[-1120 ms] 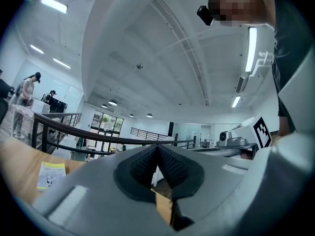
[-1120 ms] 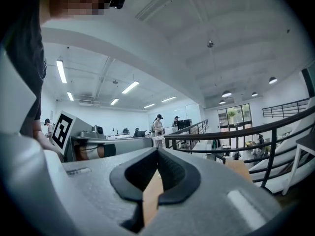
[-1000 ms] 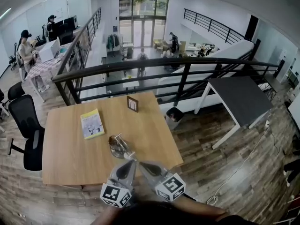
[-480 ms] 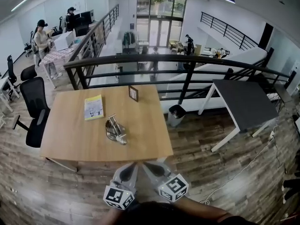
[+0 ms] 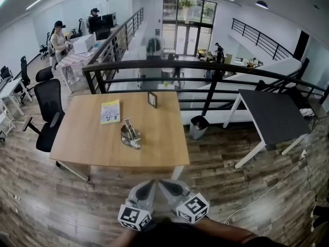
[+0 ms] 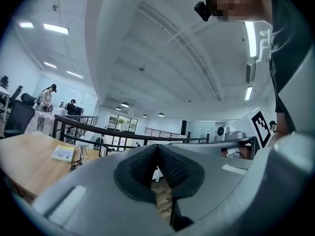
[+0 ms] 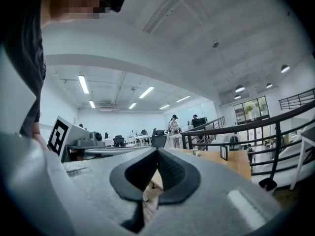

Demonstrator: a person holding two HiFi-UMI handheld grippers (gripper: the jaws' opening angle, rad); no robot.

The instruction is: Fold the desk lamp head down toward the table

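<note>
Metal desk lamp [image 5: 130, 135] lies low on table [image 5: 87, 140]; left gripper [image 5: 148, 182], right gripper [image 5: 162, 182] fingers [image 6: 143, 165] closed.

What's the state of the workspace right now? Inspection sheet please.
Surface: wooden table, level.
Job's things: desk lamp near the table's middle; head position too small to tell.
Clutter: yellow booklet, small picture frame.
Grippers: left hand-held gripper and right hand-held gripper both shut, empty, short of the table.
Cables: white cable on the floor, right.
Surroundings: black chair, railing, bin, grey table.
</note>
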